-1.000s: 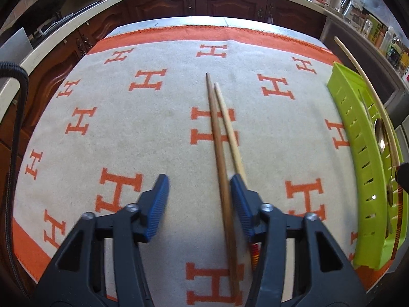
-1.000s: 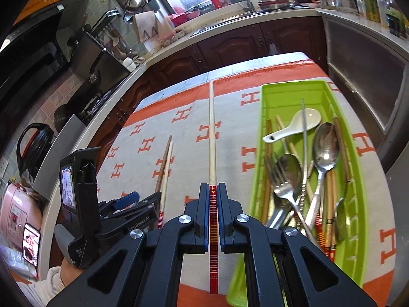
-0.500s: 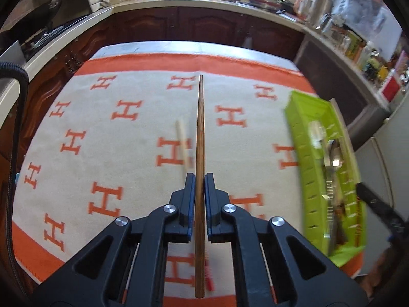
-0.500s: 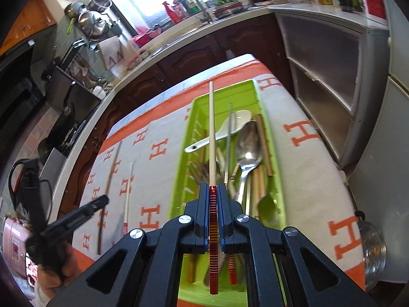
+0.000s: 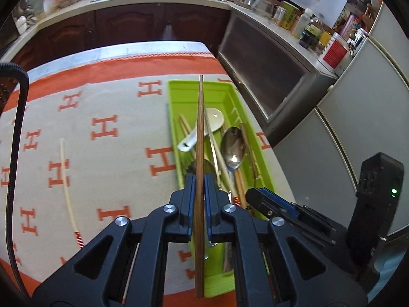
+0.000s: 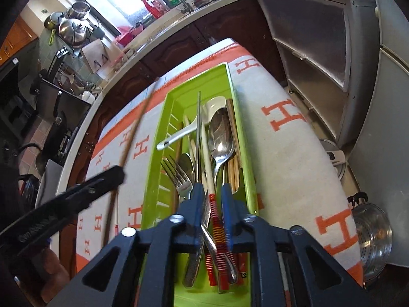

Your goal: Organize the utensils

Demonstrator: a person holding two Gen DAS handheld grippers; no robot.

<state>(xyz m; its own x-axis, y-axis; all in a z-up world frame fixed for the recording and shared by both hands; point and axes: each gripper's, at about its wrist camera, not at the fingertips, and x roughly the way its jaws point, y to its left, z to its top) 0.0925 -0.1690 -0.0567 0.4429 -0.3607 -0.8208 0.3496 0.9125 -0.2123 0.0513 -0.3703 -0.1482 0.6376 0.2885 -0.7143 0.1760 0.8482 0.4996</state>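
Green plastic tray (image 5: 230,94) on the tabletop holds spoons, a fork and chopsticks. Left hand-held gripper (image 5: 200,179) clamps a brown chopstick (image 5: 200,128) above it. Right hand-held gripper (image 6: 212,189) is opening, a pale red-banded chopstick (image 6: 207,163) loose between its jaws.

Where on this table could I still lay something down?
The blanket left of the green tray is mostly bare, apart from one pale chopstick. A strip right of the tray is also free. The tray itself is crowded with spoons, fork and chopsticks.
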